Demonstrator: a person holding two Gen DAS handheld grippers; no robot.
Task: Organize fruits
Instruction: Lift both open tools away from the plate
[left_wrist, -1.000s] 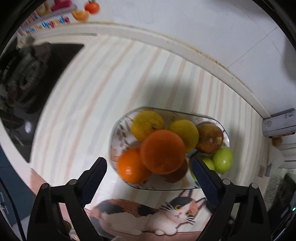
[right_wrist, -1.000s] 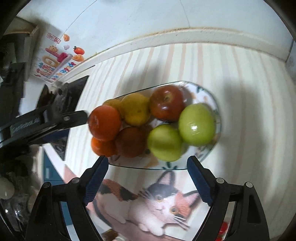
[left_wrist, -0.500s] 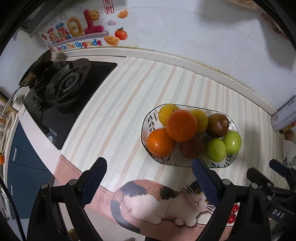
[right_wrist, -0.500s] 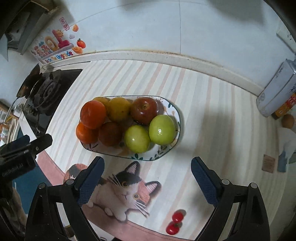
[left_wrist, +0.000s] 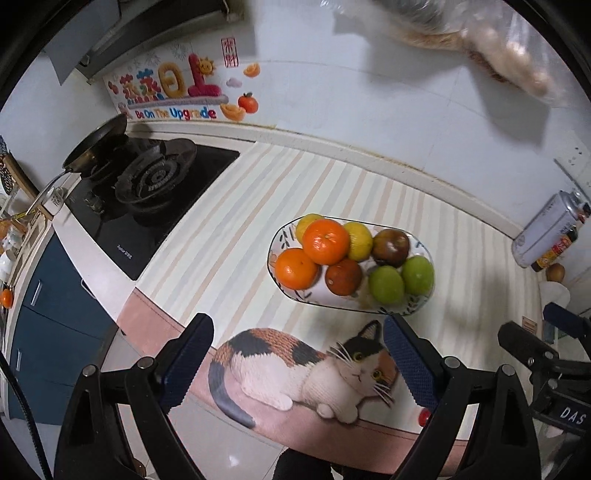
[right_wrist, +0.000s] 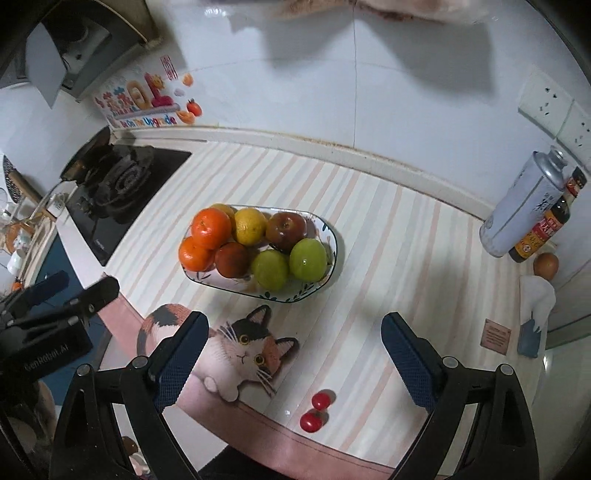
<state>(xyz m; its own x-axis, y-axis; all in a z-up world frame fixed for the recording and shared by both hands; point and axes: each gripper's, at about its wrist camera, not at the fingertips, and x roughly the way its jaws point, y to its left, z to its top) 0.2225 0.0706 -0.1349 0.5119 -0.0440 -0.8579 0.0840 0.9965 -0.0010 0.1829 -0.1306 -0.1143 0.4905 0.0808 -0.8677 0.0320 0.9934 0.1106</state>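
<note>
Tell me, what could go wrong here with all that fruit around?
The top orange sits piled on other fruit in the plate, so a nudge might roll it off. The two small red tomatoes lie loose near the counter's front edge and could be knocked over it. Both grippers, left and right, are open and empty.

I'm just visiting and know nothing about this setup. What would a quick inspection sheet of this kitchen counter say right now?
Surface: striped countertop mat with cat print.
Job's things: patterned oval plate holding oranges, yellow citrus, dark red apples, green apples; two small red tomatoes loose near the counter edge.
Clutter: grey metal canister, dark sauce bottle, brown egg.
Grippers: left gripper and right gripper open, empty.
Cables: nothing seen.
Surroundings: black gas stove, white tiled wall.
</note>
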